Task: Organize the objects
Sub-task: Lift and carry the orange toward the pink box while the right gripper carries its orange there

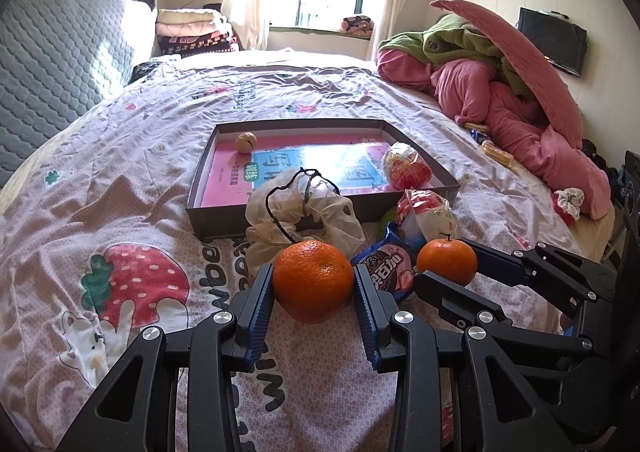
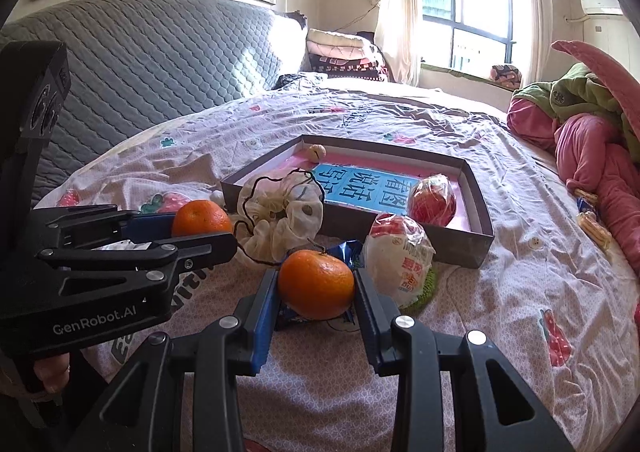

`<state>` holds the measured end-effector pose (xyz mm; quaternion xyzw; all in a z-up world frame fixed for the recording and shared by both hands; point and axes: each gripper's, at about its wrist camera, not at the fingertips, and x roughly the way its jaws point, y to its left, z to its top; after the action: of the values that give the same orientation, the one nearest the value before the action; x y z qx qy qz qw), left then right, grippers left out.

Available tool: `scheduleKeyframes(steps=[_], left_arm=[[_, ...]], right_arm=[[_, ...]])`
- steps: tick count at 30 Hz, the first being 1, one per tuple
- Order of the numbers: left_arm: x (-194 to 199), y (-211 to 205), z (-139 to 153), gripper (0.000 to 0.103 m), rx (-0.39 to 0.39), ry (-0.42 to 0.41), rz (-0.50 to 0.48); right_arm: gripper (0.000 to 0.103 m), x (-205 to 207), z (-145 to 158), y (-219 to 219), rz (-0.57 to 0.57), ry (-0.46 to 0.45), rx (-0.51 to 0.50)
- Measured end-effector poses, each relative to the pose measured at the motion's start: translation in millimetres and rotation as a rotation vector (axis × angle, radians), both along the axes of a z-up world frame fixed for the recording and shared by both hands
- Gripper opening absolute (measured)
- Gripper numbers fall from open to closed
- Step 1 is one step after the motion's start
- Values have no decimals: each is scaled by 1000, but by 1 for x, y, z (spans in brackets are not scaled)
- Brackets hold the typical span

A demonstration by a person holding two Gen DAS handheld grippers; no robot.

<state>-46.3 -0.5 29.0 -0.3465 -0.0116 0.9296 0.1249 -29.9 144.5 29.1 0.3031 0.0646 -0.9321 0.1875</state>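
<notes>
My left gripper (image 1: 314, 284) is shut on a large orange (image 1: 313, 279) low over the bedspread; it also shows in the right wrist view (image 2: 202, 218). My right gripper (image 2: 316, 284) is shut on a smaller stemmed orange (image 2: 316, 284), seen in the left wrist view (image 1: 447, 261) too. Ahead lies a shallow grey box (image 1: 224, 208) holding a pink and blue book (image 1: 320, 168), a walnut (image 1: 245, 142) and a wrapped red snack (image 1: 406, 168). A cream scrunchie (image 1: 304, 220) lies against the box front.
A white and red wrapped bun (image 2: 398, 254) and a blue snack packet (image 1: 390, 266) lie between the grippers and the box. A pink and green quilt pile (image 1: 520, 92) fills the right side. A grey quilted headboard (image 2: 140, 60) stands left. Small snacks (image 1: 496, 150) lie by the quilt.
</notes>
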Motion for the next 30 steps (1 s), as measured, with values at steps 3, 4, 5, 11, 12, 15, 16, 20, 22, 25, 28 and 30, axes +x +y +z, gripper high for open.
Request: scheduleKeyframes(steps=[3, 4, 5, 11, 12, 15, 16, 20, 22, 25, 28, 30], left_arm=[[-1, 0, 2, 40, 5, 5, 2], [-1, 0, 3, 40, 6, 6, 2], [-1, 0, 4, 40, 7, 9, 3], [-3, 1, 7, 40, 13, 15, 9], [-3, 1, 8, 40, 14, 17, 10], [-3, 0, 11, 40, 20, 24, 13], [-4, 0, 11, 40, 21, 27, 15], [-6, -3, 15, 40, 31, 35, 26], [-8, -3, 16, 40, 33, 35, 32], [-11, -4, 17, 40, 34, 34, 35], [-16, -3, 19, 40, 40, 34, 43], [-20, -4, 21, 40, 45, 38, 51]], right_arm=[[37, -1, 2, 0, -4, 7, -2], [37, -2, 3, 0, -6, 9, -3], [37, -2, 4, 0, -8, 13, -3], [37, -6, 10, 1, -20, 29, -7], [37, -7, 11, 1, -22, 31, -8], [37, -9, 14, 1, -31, 42, -4], [37, -9, 15, 1, -33, 48, 1], [37, -11, 18, 2, -38, 60, -6], [37, -12, 20, 2, -41, 64, -10], [37, -14, 22, 1, -47, 72, -2], [37, -17, 24, 0, -50, 76, -5], [37, -19, 25, -1, -53, 82, -4]])
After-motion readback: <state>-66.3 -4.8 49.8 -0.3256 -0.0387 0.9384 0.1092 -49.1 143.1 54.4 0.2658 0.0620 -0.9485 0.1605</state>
